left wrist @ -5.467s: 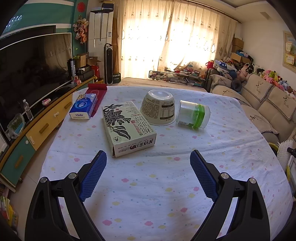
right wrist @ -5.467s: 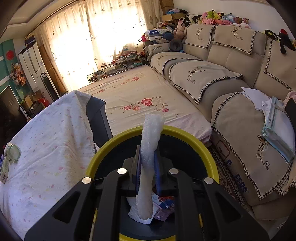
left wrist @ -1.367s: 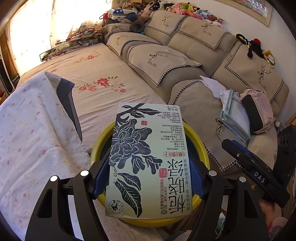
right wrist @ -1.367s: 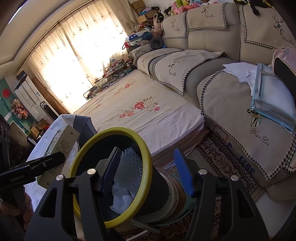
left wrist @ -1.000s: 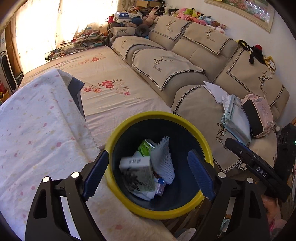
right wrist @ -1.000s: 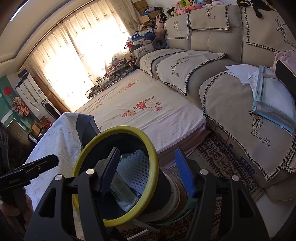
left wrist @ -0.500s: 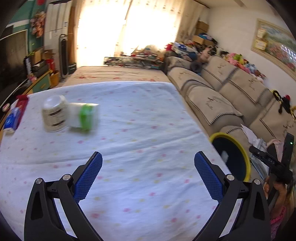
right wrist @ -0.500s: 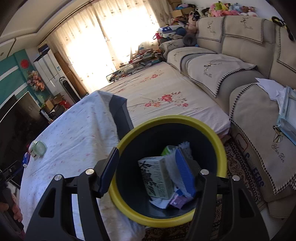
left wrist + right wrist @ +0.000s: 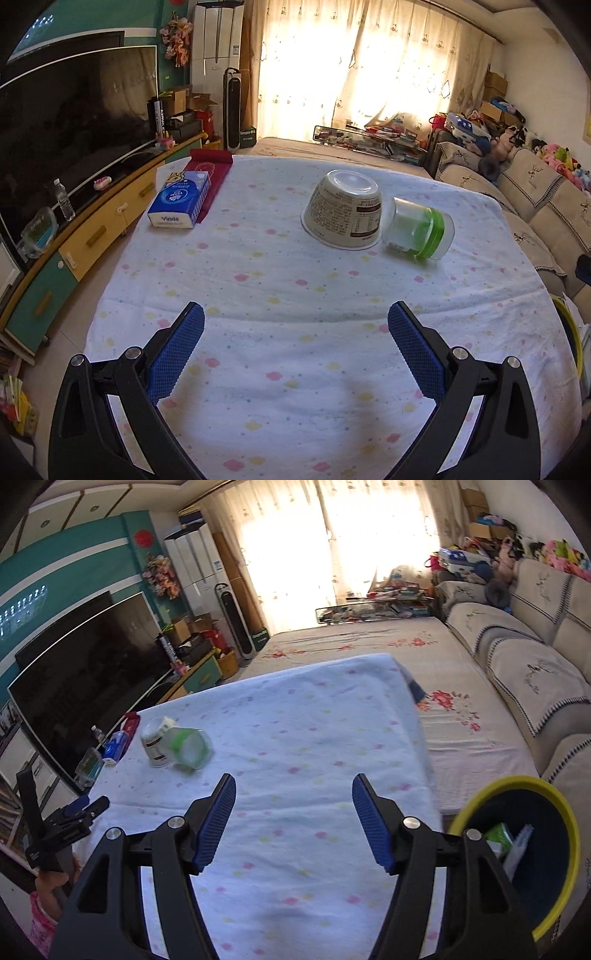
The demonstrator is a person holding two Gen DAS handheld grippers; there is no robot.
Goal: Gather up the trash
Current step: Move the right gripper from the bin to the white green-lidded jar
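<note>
Two bits of trash left mid-bench (image 9: 332, 332): the upturned paper bowl (image 9: 345, 214), light and crushable, I'd pinch across its walls, then the smaller green-banded plastic cup (image 9: 419, 230) touching it, slick; left tongs (image 9: 293, 349) wide open, right tongs (image 9: 293, 821) opening, both empty.

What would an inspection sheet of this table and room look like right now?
Surface: table under a white dotted cloth.
Job's things: upturned paper bowl beside a clear green-banded jar lying on its side; yellow-rimmed bin off the table's corner, trash inside.
Clutter: blue tissue pack by a red box.
Grippers: left gripper wide open, nothing between its fingers; right gripper empty, jaws opening.
Cables: nothing seen.
Surroundings: television, sofa, curtained bright window.
</note>
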